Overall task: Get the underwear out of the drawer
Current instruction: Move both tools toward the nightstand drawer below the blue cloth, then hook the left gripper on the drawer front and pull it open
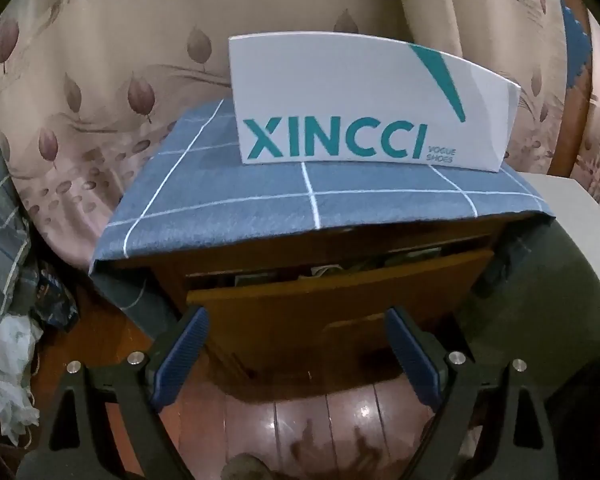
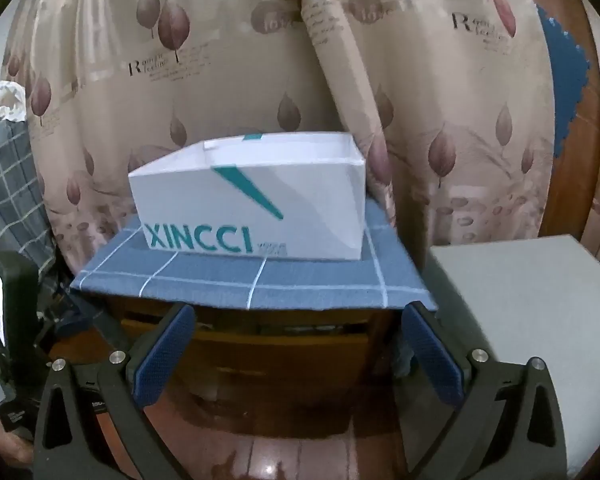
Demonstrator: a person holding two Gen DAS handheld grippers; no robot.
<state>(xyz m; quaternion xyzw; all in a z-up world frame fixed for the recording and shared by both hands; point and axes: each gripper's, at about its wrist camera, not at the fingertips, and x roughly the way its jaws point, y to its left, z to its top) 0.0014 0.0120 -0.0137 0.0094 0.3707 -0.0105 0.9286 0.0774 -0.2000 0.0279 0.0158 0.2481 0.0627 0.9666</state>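
Note:
A wooden cabinet's top drawer [image 1: 332, 300] stands pulled out a little; dim items show in the gap behind its front, too dark to name. No underwear can be made out. My left gripper [image 1: 296, 320] is open in front of the drawer front, with nothing between its blue pads [image 1: 180, 356]. In the right wrist view the same drawer [image 2: 268, 344] sits lower and farther off. My right gripper [image 2: 296, 320] is open too, clear of the cabinet, its blue pads [image 2: 164, 356] empty.
A blue checked cloth [image 1: 260, 204] covers the cabinet top, with an open white XINCCI shoe box [image 1: 360, 100] on it. A leaf-print curtain [image 2: 220, 80] hangs behind. A grey block [image 2: 532, 320] stands to the right. Checked fabric [image 1: 0, 220] and clutter lie left. Glossy wood floor [image 1: 340, 420] lies below.

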